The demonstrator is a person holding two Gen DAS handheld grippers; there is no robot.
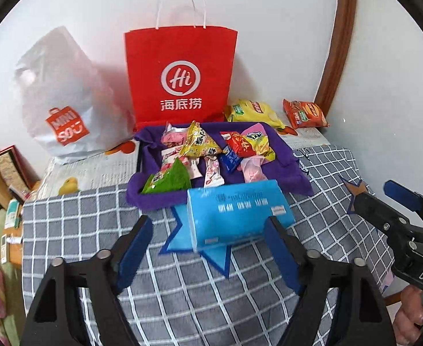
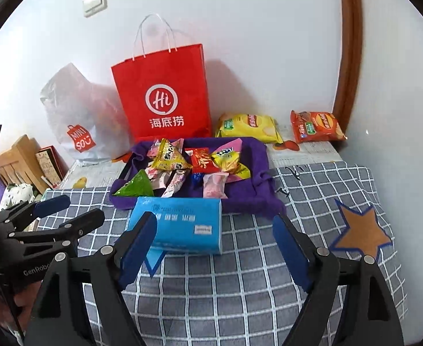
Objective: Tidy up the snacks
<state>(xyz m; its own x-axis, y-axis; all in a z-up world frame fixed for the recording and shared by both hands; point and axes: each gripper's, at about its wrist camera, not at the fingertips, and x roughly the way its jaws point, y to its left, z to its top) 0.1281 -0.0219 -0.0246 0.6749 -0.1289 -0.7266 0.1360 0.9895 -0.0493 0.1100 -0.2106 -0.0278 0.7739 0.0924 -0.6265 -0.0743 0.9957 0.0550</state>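
We hold both tongs released and empty, the left tongs point(image 1: 208, 248) nearer the snacks point(image 1: 208, 155) heaped in the purple tray point(image 1: 295, 173) straight ahead, beyond the blue box point(image 1: 237, 216), the right tongs point(image 2: 214, 248) just beside.

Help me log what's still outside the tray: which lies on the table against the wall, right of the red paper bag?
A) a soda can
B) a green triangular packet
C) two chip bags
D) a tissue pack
C: the yellow chip bag and orange chip bag lie right of the red paper bag, outside the purple tray.
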